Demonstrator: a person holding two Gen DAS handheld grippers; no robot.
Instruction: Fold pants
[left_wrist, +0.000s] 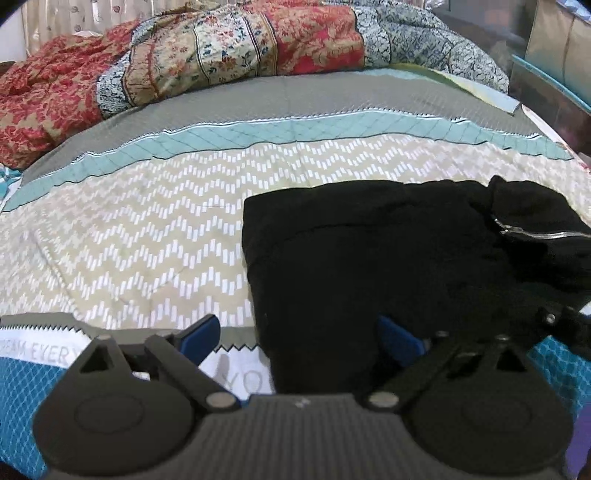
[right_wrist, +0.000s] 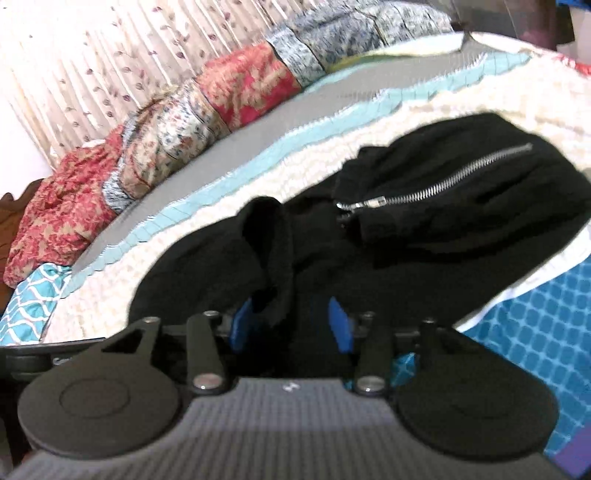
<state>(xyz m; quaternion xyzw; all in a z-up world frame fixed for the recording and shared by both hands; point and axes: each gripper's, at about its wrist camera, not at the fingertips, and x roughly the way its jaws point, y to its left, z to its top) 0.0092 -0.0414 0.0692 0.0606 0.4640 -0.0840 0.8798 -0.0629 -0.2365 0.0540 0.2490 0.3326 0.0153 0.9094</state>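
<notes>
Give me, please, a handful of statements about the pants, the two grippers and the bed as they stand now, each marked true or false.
1. The black pants lie on the patterned bedspread. True.
2. The left gripper is clamped on the pants. False: its jaws stand wide apart, with only the pants' near edge between them.
3. The right gripper has black fabric bunched between its blue pads. True.
4. The silver zipper is fully hidden under a fold. False: it shows plainly in both views.
5. A floral quilt is heaped along the far side of the bed. True.
</notes>
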